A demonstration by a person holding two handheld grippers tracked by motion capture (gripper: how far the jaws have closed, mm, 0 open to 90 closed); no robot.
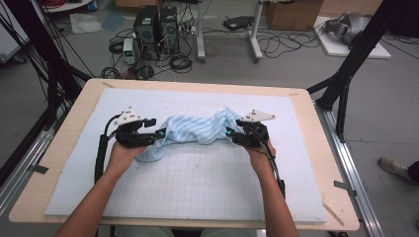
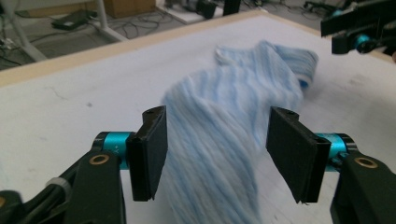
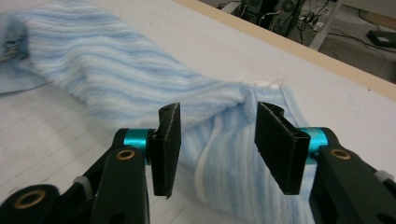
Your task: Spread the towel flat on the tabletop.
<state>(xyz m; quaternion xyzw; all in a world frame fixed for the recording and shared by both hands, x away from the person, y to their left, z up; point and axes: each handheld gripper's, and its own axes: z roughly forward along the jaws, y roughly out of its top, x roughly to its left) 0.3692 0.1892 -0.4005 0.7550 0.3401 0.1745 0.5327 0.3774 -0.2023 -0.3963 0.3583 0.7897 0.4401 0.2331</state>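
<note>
Jaws of both grippers are standing spread, each pair straddling one end of the striped towel without pinching it. Seen from the high view, the left gripper is sitting at the towel's left end and the right gripper at its right end, while the towel is lying bunched and twisted lengthwise between them on the pale gridded mat that covers the tabletop.

In the left gripper view, the towel is running up between the left gripper's open pads, closer to the left-hand pad, with clear space at the other. In the right gripper view, the right gripper is framing a gathered fold of the towel, where a white hem is showing just beyond the pads.

This cloth is looking soft, fluffy and light, with no stiffness at all: it will likely sag, stretch and drape wherever it is unsupported, and nothing about it seems fragile. Slipping seems unlikely given the nap, but a shallow bite could pull out of a single layer. Best hold is probably at each end of the towel, taking the thick gathered folds or the hem deep between the pads.
</note>
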